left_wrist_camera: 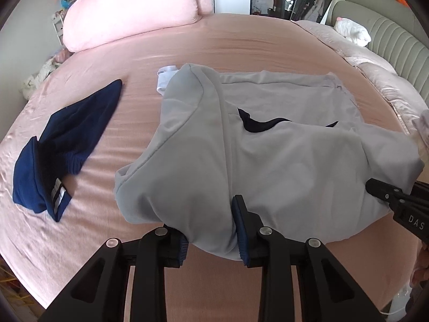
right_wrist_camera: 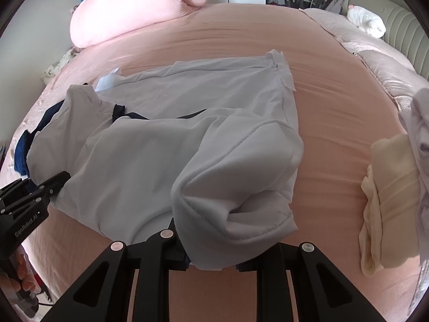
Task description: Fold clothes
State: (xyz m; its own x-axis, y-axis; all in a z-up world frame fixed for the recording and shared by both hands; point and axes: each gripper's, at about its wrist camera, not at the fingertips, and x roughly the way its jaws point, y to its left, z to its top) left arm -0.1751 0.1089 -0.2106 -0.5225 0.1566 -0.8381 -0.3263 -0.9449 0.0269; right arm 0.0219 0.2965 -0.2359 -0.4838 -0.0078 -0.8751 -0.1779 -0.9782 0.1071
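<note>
**Two grippers hold the near edge of a grey top on a pink bed**

While the far half of the grey top lies flat on the pink bed sheet, its near edge is bunched and lifted off the sheet by two black grippers. Seen from the left wrist camera, the left gripper has a thick fold of grey cloth pressed between its two blue-padded fingers, so it is clamped on the top. From the right wrist camera, the right gripper is mostly hidden under a rolled sleeve or corner of the same top; cloth fills the gap between its fingers and hangs over them, so it too grips the top. Each gripper also shows at the edge of the other's view, holding the same near edge.

A dark collar or lining peeks out where the top is folded over itself near its middle. To the left of the top, apart from it, a navy blue garment lies crumpled on the sheet. A small white item sits just beyond the top's far left corner. A large pink pillow rests at the far left of the bed. On the right side, a cream folded cloth lies beside a pale stack of clothes, well apart from the top. A padded grey-green headboard curves along the far right.
</note>
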